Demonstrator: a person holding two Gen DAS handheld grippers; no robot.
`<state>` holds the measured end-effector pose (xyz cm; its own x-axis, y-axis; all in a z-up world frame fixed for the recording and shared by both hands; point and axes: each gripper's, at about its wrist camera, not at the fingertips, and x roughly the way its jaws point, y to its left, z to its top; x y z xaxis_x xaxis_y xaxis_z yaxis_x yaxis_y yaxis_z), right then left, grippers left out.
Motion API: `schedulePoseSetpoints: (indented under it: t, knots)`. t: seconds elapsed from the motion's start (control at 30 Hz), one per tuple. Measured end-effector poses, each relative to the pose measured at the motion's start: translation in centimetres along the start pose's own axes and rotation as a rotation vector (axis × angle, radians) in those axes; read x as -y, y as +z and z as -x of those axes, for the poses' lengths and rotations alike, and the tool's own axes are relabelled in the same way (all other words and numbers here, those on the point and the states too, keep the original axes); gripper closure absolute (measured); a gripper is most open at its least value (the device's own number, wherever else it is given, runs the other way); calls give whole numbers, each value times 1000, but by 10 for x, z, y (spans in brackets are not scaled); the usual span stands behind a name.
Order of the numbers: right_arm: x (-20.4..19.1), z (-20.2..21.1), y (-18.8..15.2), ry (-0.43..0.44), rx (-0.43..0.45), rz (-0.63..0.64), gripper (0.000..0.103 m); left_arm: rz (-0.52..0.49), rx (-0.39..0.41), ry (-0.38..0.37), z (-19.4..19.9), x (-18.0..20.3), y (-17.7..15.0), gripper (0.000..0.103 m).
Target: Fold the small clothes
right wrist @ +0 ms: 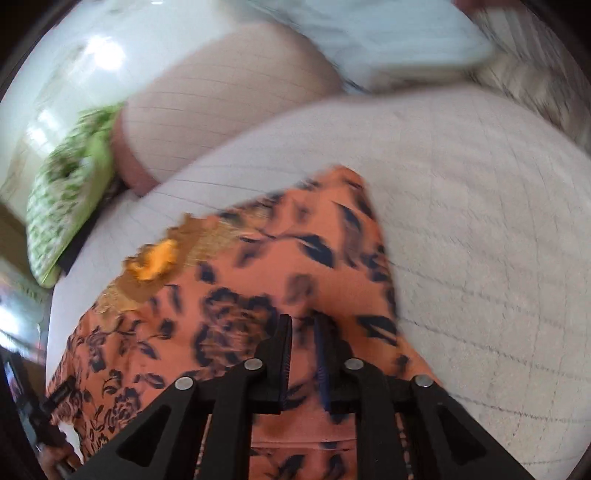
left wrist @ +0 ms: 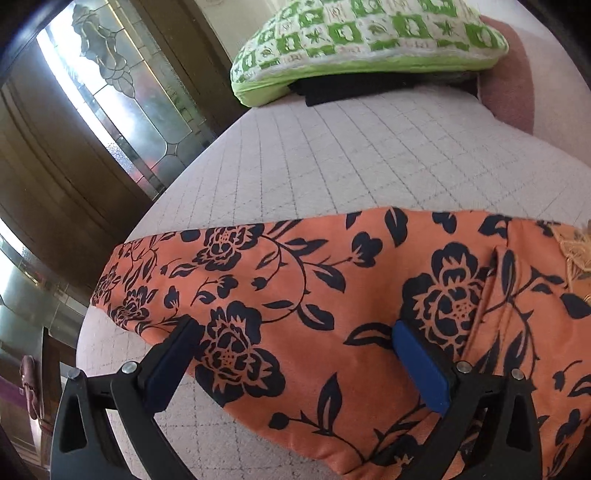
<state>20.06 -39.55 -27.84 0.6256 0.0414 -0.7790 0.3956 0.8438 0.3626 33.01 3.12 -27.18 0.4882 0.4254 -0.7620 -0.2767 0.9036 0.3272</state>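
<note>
**Orange floral garment spread on the quilted cushion**

Orange cloth with a navy flower print (left wrist: 295,295) lies flat across the pale quilted sofa seat (left wrist: 351,147). The left gripper (left wrist: 295,328) hovers over it, fingers spread wide, grasping nothing. The right gripper (right wrist: 303,325) has its fingers nearly together, pinching a ridge of the cloth. A green-and-white patterned cushion (left wrist: 369,37) sits at the seat's far end.

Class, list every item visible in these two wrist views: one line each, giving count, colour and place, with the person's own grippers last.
Garment: one, orange with dark floral print and a gold embroidered patch, spread on the mattress.
Mattress: one, pale quilted, under the garment.
Cushion: one, green and white checked, at the far end.
Dark cloth: one, black, under the cushion.
Glass door: one, leaded, wood-framed, left of the bed.
Left gripper: black, blue pads, open over the garment.
Right gripper: black, nearly closed over the garment; grip unclear through blur.
</note>
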Motion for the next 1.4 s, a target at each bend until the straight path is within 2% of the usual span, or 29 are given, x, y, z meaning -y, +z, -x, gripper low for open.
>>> schedulePoseSetpoints:
  t: [0.07,0.13,0.17,0.2,0.3,0.47,0.63,0.7,0.77,0.9,1.0,1.1,1.13,1.17,1.2,1.23,1.27,1.33,1.4]
  knots:
    - [-20,-5,-5,78,-27,61,88,20,-3,-33,2,-5,1,0]
    - [-39,-15,-15,117,-92,131,88,38,-3,-36,1,-10,3,0]
    - [-46,-24,-21,108,-141,169,88,57,-7,-31,-2,-15,5,0]
    - [-51,-27,-27,74,-150,203,87,86,-16,-36,-6,-24,6,0]
    - [-54,-17,-27,67,-106,245,87,190,-69,-91,-13,-54,9,0]
    - [-55,6,-30,177,-76,235,87,395,-98,-135,-20,-125,0,0]
    - [-61,27,-56,272,-92,240,87,646,-132,-144,-44,-194,-17,0]
    - [-66,27,-62,252,-100,259,87,704,-139,-196,-56,-210,-21,0]
    - [-66,25,-66,233,-117,274,87,746,-141,-278,-72,-223,-23,0]
    - [-61,22,-61,211,-133,266,87,811,-154,-403,-107,-242,-16,0]
    - [-59,19,-57,201,-123,259,87,826,-100,-460,-117,-254,-5,1]
    - [-61,12,-54,196,-120,260,87,872,-77,-520,-131,-265,-2,13]
    - [-60,10,-52,201,-124,252,87,888,-69,-526,-133,-269,-2,22]
    - [-61,8,-51,205,-128,243,87,896,-60,-535,-136,-272,-1,40]
    - [-61,7,-50,211,-129,237,87,895,-61,-550,-140,-273,0,52]
    - [-61,6,-50,216,-128,233,87,896,-77,-574,-146,-273,0,77]
    - [-61,6,-49,216,-126,232,87,910,-97,-590,-154,-274,-1,92]
    - [-62,7,-49,213,-120,236,87,950,-90,-598,-155,-275,-6,94]
    - [-63,8,-49,214,-117,237,87,952,-79,-574,-147,-274,-4,95]
